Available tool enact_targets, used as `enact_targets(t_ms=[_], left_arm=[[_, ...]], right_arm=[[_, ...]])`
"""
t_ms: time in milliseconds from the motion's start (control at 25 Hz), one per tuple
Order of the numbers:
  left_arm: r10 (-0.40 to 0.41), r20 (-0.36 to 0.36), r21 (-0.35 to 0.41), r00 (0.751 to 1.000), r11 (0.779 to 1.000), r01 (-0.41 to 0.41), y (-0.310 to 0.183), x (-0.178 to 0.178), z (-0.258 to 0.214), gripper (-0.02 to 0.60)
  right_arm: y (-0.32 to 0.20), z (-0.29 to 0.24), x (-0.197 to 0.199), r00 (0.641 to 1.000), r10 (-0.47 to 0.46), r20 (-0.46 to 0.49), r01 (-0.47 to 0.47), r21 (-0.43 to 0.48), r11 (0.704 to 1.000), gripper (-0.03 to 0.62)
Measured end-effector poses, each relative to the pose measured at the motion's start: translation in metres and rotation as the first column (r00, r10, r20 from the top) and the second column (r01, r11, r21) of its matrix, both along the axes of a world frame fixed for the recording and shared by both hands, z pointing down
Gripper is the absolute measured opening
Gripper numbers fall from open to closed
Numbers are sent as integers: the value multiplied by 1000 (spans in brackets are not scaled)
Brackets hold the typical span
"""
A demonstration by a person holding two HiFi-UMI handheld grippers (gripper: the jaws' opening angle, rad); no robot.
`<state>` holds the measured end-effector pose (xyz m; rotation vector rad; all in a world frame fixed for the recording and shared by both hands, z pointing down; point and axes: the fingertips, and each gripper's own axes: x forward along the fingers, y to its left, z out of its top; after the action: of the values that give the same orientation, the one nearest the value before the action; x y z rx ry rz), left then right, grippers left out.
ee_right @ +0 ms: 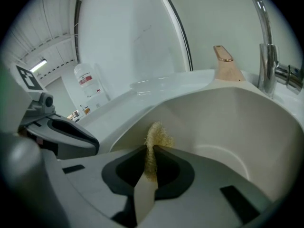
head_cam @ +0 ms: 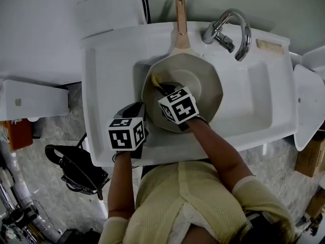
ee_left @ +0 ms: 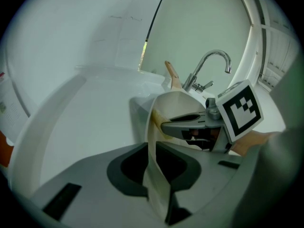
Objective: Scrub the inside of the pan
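Cream-coloured, the pan [head_cam: 203,80] is sitting in the white sink [head_cam: 254,100], its wooden handle [head_cam: 180,19] pointing away beyond both grippers. Your left gripper [ee_left: 154,175] is clamping the pan's near rim, which only its own view is showing clearly. Your right gripper [ee_right: 149,167] is pinching a yellow scrubber [ee_right: 156,134] and pressing it against the inner wall just ahead of its jaws. Only the right gripper view is showing a red-labelled bottle [ee_right: 88,82] off to its left, the print too small to read.
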<state>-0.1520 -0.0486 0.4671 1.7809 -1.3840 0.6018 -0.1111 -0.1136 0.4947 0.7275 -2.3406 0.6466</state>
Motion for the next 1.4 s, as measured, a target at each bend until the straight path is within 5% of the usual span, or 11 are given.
enact_targets(t_ms=[600, 1400], left_arm=[[-14, 4, -22, 1000, 1000, 14, 20, -1, -2, 98], [16, 18, -39, 1000, 999, -15, 39, 13, -4, 98]], right_arm=[[48, 8, -12, 969, -249, -1, 248, -80, 966, 54], [116, 22, 12, 818, -571, -71, 553, -177, 814, 54]])
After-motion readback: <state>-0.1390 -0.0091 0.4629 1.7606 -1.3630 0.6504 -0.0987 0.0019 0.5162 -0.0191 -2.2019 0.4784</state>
